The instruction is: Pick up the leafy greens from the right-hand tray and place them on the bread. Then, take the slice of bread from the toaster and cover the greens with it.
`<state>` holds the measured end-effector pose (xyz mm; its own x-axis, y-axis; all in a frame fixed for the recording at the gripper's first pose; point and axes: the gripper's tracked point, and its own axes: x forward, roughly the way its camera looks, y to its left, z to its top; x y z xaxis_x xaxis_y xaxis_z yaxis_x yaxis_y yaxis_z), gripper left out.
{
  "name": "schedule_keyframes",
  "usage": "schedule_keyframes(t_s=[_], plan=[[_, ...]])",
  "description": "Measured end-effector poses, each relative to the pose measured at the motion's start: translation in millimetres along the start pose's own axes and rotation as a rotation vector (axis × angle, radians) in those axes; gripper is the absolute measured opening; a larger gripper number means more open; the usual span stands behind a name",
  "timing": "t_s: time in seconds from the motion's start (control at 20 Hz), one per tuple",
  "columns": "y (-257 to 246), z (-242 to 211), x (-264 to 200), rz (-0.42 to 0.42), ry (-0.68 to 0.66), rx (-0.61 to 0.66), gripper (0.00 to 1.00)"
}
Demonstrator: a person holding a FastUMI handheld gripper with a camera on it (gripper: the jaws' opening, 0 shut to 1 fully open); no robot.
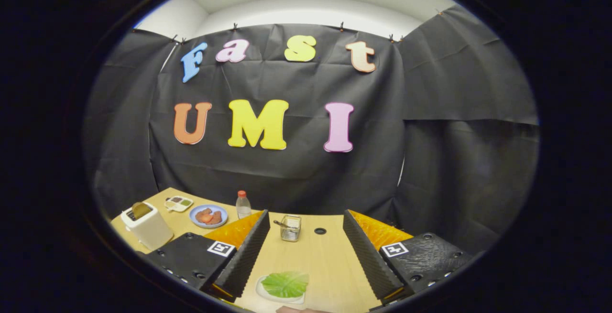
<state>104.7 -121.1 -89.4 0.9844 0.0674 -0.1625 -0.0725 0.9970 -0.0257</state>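
A green leaf (286, 283) lies on a small white tray (266, 294) on the wooden table, between my fingers and close to the left one. My gripper (306, 236) hangs above the table, open wide with nothing between its fingers. To the far left stands a white toaster (147, 227) with a slice of bread (140, 209) sticking up out of its slot. A brownish edge (296, 309), too cut off to identify, peeks in just below the leaf tray.
A blue plate (208, 216) with reddish food sits beyond the left finger, next to a small white dish (178, 203) and a clear bottle with a red cap (243, 204). A wire holder (290, 227) and a round hole (320, 231) in the table lie ahead between the fingers.
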Motion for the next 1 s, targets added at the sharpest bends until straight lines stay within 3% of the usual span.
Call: schedule_keyframes(t_s=[0.15, 0.65, 1.0], plan=[[-8.5, -34.2, 28.5, 0.013, 0.047, -0.015, 0.95], [-17.0, -226.6, 124.2, 0.068, 0.414, -0.006, 0.96], [10.7, -335.4, 146.8, 0.126, 0.734, 0.193, 0.92]])
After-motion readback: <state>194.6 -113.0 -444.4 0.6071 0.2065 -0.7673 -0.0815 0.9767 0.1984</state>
